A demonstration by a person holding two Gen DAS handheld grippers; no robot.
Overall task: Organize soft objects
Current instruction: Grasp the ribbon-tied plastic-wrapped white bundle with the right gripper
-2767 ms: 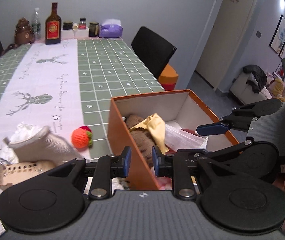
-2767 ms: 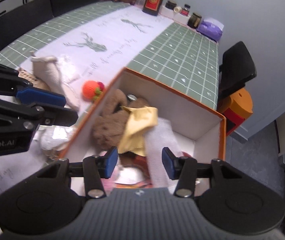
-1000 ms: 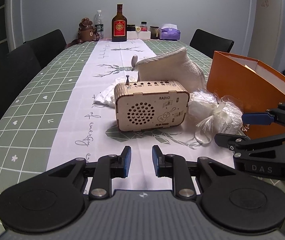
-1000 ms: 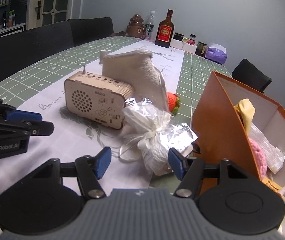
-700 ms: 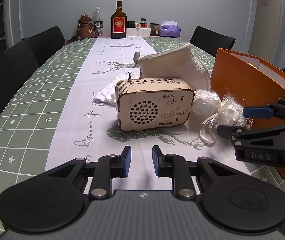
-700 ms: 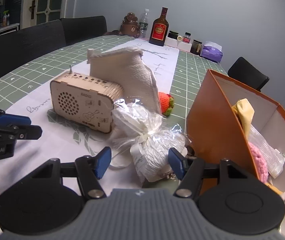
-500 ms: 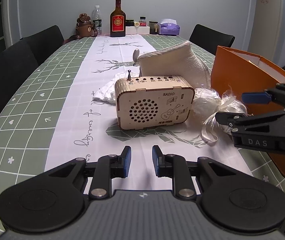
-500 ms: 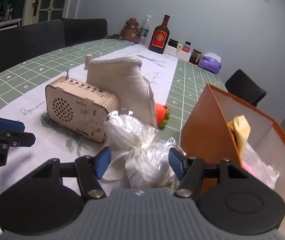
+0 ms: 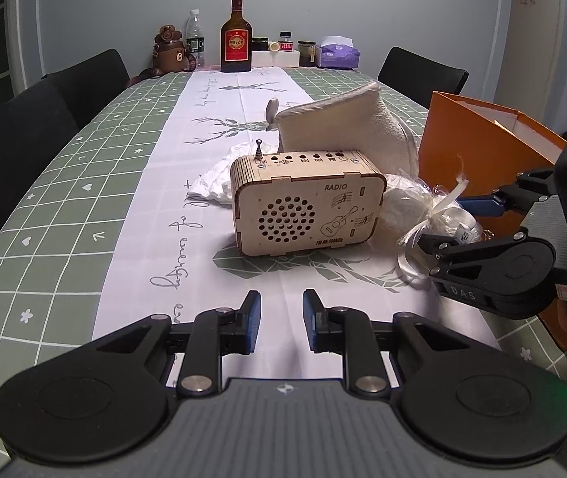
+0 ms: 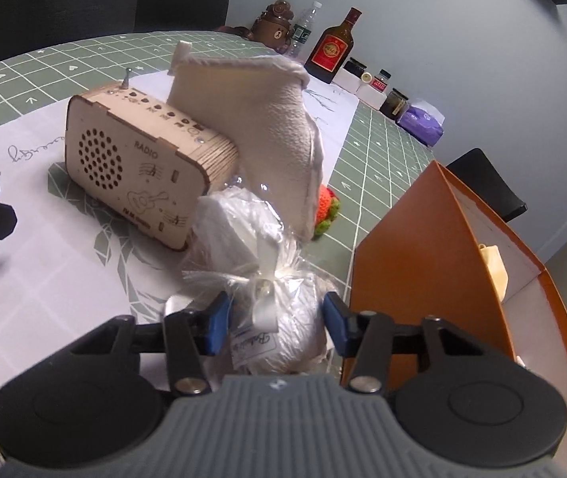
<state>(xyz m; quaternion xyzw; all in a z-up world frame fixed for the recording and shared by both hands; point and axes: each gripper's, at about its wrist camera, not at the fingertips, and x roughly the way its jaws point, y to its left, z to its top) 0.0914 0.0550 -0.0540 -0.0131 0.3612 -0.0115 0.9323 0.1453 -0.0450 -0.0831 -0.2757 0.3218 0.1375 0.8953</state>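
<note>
A white soft bundle wrapped in clear plastic with a ribbon (image 10: 279, 310) lies on the table beside the orange box (image 10: 411, 263). My right gripper (image 10: 275, 318) is open with its jaws on either side of the bundle; it also shows in the left wrist view (image 9: 470, 219) at the bundle (image 9: 423, 211). A cream plush cushion (image 10: 267, 127) leans behind a wooden radio (image 10: 140, 163). A knitted strawberry (image 10: 325, 207) lies behind the cushion. My left gripper (image 9: 277, 320) hangs low over the white runner with a narrow empty gap between its pads.
The orange box (image 9: 478, 147) holds a yellow cloth (image 10: 494, 271). White crumpled plastic (image 9: 216, 183) lies left of the radio (image 9: 307, 203). A liquor bottle (image 9: 235, 38), water bottle, bear flask, jars and a tissue pack (image 9: 337, 53) stand at the far end. Black chairs ring the table.
My right gripper has moved forward and down so its open jaws now straddle the wrapped bundle. The left gripper has stayed nearly still.
</note>
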